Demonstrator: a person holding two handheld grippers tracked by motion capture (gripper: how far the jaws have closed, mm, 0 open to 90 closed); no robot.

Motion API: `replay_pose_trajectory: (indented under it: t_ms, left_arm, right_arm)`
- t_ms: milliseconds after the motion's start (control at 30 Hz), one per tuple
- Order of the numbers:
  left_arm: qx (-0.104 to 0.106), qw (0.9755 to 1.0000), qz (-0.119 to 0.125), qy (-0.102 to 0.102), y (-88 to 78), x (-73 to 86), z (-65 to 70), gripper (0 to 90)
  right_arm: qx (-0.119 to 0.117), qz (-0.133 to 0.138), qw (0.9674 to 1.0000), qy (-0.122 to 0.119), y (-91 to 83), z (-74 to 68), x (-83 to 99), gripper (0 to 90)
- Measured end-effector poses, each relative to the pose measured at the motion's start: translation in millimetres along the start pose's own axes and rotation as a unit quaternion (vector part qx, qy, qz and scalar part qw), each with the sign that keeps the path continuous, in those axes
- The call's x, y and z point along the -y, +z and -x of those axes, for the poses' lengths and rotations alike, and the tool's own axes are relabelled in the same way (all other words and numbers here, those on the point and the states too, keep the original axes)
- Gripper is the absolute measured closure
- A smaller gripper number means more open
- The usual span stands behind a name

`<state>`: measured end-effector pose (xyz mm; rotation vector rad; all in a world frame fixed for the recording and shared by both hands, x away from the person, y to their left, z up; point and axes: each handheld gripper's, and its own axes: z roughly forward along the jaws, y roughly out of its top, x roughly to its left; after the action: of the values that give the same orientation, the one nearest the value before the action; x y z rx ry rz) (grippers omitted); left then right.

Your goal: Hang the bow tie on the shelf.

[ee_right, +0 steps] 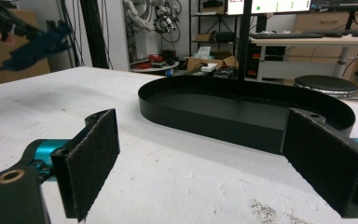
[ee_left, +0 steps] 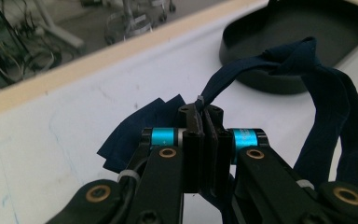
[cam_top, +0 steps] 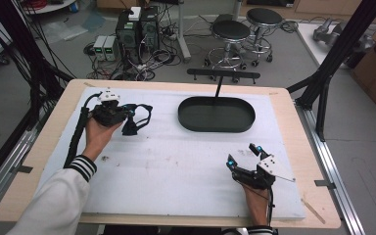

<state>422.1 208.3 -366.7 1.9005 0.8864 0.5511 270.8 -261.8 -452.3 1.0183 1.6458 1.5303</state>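
So the left gripper [cam_top: 127,119] is up near the far left part of the table, and its 2 jaws are clamped tight on a dark blue fabric strap [cam_top: 139,117]. In the left gripper view you can see it really well: the jaws are pressed together with the strap [ee_left: 265,65] pinched right at their tips, and from there it loops up and off to the right, then hangs back down along the right side of the gripper. Another flap of the same blue cloth sticks out to the left of the jaws, over the white mat [ee_left: 74,135]. From above, the strap dangles off the gripper and looks lifted clear of the mat, though I can't say for sure that no end touches it.

The right gripper [cam_top: 243,155] sits at the near right of the table, well apart from the strap, with its jaws spread wide and nothing between them. In the right gripper view the 2 padded jaws stand far apart, low over the mat.

Between the 2 grippers, toward the far side, there's a black oval tray [cam_top: 191,120] on the white mat, and it looks empty. A thin black stand [cam_top: 219,86] rises just behind it. The strap is left of the tray, not in it.
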Motion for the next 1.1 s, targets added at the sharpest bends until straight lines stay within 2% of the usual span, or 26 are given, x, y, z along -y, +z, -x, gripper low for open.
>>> replay_pose_trajectory:
  t_ms: [133, 267, 433, 533, 700, 1100]
  left_arm:
    - [-0.006, 0.9994, 0.033, -0.001, -4.2, -10.4, 6.4, 86.9]
    - [-0.002, 0.9988, 0.048, 0.001, -4.9, -20.1, 12.9, 86.9]
    - [0.001, 0.9986, 0.053, 0.008, -2.3, -28.3, 20.5, 86.9]
    - [0.003, 0.9979, 0.065, 0.000, -0.3, -31.8, 23.4, 87.0]
    - [0.005, 0.9977, 0.067, 0.000, 3.9, -40.8, 25.8, 87.0]
    - [0.010, 0.9970, 0.076, 0.014, 22.6, -70.9, 40.4, 86.9]
  right_arm:
    - [0.000, 0.000, 1.0000, 0.000, 0.0, 0.1, 0.0, 10.6]
    - [0.000, 0.000, 1.0000, 0.000, 0.0, 0.1, 0.0, 10.6]
    - [0.000, 0.000, 1.0000, 0.000, 0.0, 0.2, 0.0, 10.6]
    - [0.000, 0.000, 1.0000, 0.000, 0.0, 0.4, -0.1, 10.6]
    - [-0.001, 0.000, 1.0000, 0.000, 0.0, 0.2, 0.0, 10.6]
    - [0.000, 0.004, 1.0000, 0.000, -0.7, 0.4, 0.3, 10.6]
